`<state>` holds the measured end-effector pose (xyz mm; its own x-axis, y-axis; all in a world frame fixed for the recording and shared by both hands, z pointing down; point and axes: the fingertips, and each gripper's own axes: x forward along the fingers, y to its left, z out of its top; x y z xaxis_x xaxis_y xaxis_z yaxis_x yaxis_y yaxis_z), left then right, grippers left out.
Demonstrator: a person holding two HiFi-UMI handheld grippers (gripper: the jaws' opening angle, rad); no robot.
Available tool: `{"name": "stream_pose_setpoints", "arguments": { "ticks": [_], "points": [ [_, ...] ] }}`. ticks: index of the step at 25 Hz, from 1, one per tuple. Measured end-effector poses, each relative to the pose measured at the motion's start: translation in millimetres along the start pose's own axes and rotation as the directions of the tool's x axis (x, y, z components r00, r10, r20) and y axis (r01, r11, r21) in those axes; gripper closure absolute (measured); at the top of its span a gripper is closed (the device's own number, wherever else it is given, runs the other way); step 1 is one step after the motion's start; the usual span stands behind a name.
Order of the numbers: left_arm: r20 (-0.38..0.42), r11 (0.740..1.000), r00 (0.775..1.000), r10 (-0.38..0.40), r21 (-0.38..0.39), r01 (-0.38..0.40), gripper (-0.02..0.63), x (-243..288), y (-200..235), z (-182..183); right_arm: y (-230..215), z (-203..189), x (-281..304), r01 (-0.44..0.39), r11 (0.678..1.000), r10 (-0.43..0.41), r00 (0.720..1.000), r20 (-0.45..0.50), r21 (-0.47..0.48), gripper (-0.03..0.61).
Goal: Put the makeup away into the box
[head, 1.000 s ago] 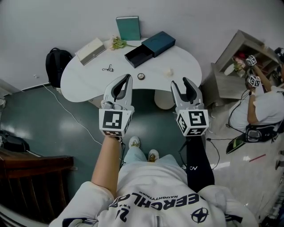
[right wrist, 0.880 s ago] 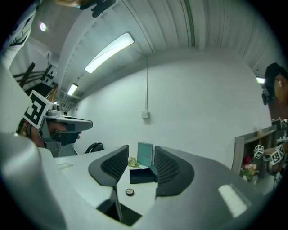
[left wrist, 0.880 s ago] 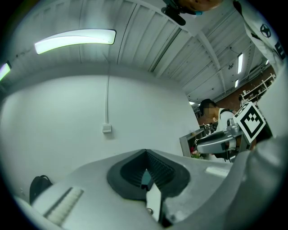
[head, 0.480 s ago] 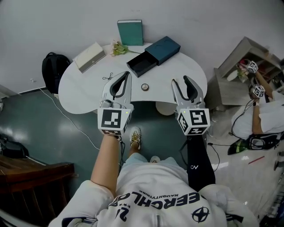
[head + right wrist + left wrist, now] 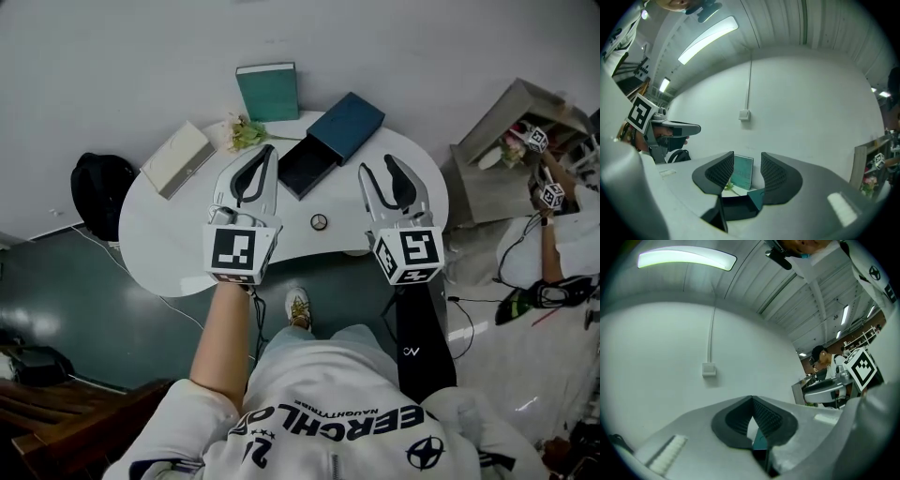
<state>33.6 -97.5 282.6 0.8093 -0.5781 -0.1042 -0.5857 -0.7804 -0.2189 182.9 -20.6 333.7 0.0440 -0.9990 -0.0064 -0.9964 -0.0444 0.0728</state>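
Progress: nothing packed as far as shows; small round dark-rimmed compact (image 5: 319,221) lies on the white rounded table (image 5: 169,234), apart from the open dark blue drawer box (image 5: 342,120).
Left gripper (image 5: 267,152): tips together, empty.
Right gripper (image 5: 377,165): jaws partly apart, holding nothing.
Writing: none legible on box or compact.
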Motion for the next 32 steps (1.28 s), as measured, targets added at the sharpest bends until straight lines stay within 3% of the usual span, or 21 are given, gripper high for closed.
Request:
{"name": "stream_pose_setpoints", "arguments": {
  "ticks": [8, 17, 32],
  "points": [
    [0.018, 0.997, 0.997, -0.077, -0.025, 0.077, 0.606, 39, 45, -18, 6, 0, 48, 0.079, 0.997, -0.079, 0.997, -0.017, -0.003, 0.367],
    [0.032, 0.991, 0.993, -0.117, -0.058, 0.118, 0.606, 56, 61, -34, 9, -6, 61, 0.116, 0.993, -0.117, 0.993, -0.035, -0.020, 0.368],
    [0.045, 0.989, 0.992, -0.121, -0.075, 0.124, 0.606, 71, 69, -33, 9, -1, 87, 0.068, 0.997, -0.069, 0.998, -0.016, -0.027, 0.368]
  ]
}}
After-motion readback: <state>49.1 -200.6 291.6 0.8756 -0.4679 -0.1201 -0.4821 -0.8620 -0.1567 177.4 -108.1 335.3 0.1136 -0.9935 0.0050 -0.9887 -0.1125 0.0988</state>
